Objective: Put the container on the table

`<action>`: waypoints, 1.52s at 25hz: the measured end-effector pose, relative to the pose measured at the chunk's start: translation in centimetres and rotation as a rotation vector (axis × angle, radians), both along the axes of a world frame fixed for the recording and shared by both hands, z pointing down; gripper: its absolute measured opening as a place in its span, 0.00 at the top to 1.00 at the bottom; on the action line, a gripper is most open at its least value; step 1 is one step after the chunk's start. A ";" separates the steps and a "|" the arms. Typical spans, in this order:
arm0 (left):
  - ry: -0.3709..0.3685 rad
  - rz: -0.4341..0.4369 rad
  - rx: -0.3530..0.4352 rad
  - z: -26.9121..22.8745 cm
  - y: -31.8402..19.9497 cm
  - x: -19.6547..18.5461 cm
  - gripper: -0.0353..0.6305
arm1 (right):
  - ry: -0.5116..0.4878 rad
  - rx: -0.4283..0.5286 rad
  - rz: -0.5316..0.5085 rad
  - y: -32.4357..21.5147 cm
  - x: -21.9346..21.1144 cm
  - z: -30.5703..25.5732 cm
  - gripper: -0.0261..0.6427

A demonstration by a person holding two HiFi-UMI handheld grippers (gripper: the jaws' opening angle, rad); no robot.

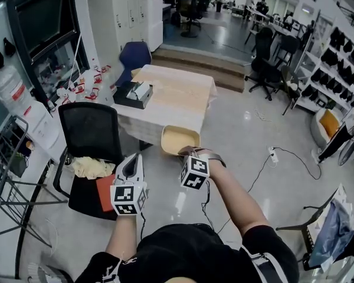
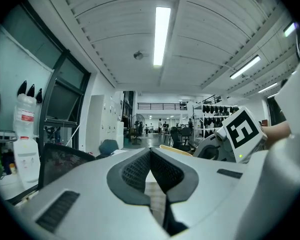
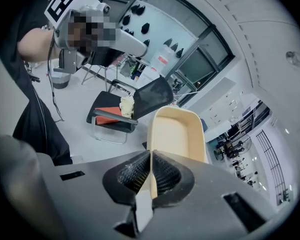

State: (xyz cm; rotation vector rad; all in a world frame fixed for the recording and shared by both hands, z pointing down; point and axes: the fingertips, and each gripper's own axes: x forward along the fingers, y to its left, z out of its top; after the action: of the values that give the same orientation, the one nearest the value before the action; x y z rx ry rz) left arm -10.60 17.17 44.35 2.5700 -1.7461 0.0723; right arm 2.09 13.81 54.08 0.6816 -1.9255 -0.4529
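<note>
The container (image 1: 179, 139) is a shallow beige tray held in the air in front of the table (image 1: 183, 96). My right gripper (image 1: 189, 153) is shut on its near rim. In the right gripper view the container (image 3: 177, 133) stretches away from the jaws, and the right gripper (image 3: 151, 158) pinches its edge between the ribbed pads. My left gripper (image 1: 133, 163) hangs to the left of the tray, apart from it. In the left gripper view the left gripper (image 2: 150, 153) is shut with nothing in it, and the tray's rim (image 2: 176, 150) shows just beyond.
The table has a pale wood top and a white cloth over its near side, with a black box (image 1: 133, 94) at its left edge. A black office chair (image 1: 89, 135) with a cloth and a red item stands at the left. Cables (image 1: 265, 158) lie on the floor.
</note>
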 end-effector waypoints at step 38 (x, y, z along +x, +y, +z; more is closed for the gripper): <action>-0.001 0.032 -0.015 0.1 -31.6 -0.3 0.93 | -0.033 0.000 0.054 -32.9 -0.6 0.5 0.92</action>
State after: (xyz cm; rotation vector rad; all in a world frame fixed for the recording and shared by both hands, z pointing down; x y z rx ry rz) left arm -10.92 -14.41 44.43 2.5882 -1.6980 0.0879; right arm 1.46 -19.12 54.55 0.7436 -1.9331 -0.4107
